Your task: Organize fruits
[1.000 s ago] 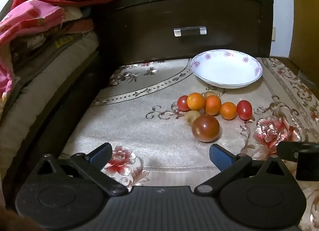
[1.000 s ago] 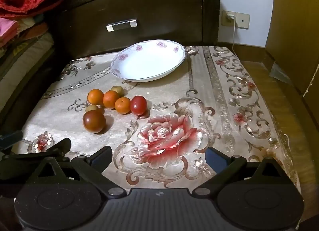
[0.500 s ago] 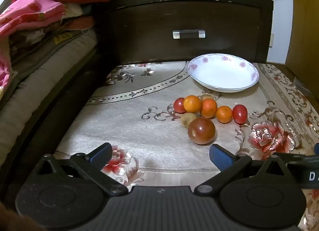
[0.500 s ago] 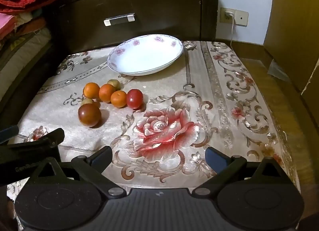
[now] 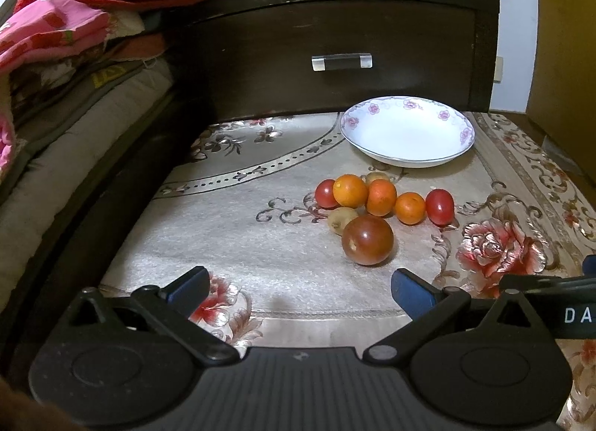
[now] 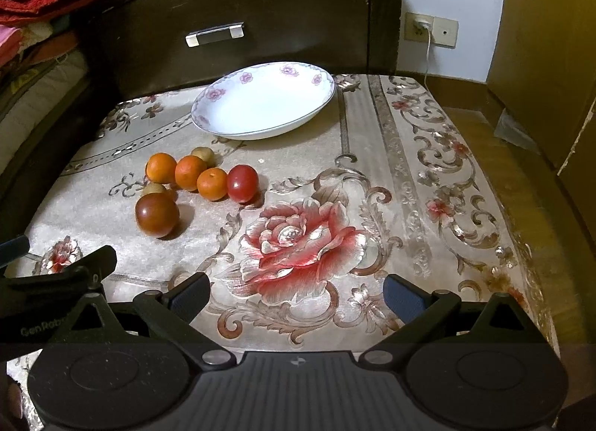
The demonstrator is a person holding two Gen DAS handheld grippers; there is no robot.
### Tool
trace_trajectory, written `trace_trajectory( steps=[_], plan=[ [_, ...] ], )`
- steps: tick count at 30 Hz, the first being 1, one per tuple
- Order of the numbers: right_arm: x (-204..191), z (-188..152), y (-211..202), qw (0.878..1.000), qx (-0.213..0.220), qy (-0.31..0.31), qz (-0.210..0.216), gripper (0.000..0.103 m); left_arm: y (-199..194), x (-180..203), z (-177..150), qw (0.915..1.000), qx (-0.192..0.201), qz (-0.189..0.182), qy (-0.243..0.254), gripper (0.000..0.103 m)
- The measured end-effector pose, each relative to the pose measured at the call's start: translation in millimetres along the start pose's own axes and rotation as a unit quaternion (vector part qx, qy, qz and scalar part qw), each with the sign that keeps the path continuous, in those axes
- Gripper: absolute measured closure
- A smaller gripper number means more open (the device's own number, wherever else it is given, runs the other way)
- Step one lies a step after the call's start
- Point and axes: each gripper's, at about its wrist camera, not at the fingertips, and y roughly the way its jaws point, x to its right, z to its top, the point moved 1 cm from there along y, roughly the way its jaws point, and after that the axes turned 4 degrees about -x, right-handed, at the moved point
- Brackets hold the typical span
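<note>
Fruits [image 5: 372,204] lie bunched on the cloth [image 5: 260,245], just in front of the bowl [image 5: 408,131] and touching none of it. Bowl holds nothing yet, so by that look the sorting is not begun; step in hand reads as the approach before a first pick.

Nearest of the bunch: big tomato [image 5: 367,240], dark red-brown, foremost from the bowl. Behind it, toward the bowl: three oranges [image 5: 380,197] in a row, a red tomato [image 5: 439,206] at the right end, another small red one [image 5: 325,193] at the left, plus two pale yellowish fruits [image 5: 342,220], one pressed against the big tomato, one nearest the bowl.

Left gripper [image 5: 298,291] spread wide, empty, low over the cloth, short of the big tomato. Right gripper [image 6: 296,297] likewise wide and empty, over the rose pattern [image 6: 294,241], right of the bunch.

Next move probably calls for a straddle of one outlying fruit, either the big tomato or the right-end red tomato, a gentle close to spare soft skin, then a lift over the bowl's rim. Round fruit likely to roll if nudged; neighbours touch, so best taken from the edge of the bunch.
</note>
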Motion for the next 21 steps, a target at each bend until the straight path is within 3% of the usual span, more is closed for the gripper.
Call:
trace_trajectory(
  steps=[21],
  plan=[
    [1.7, -1.0, 4.4, 1.000, -0.002, 0.000, -0.006, 0.008, 1.0, 0.0, -1.7, 1.0000, -0.003, 0.001, 0.001, 0.000]
  ],
)
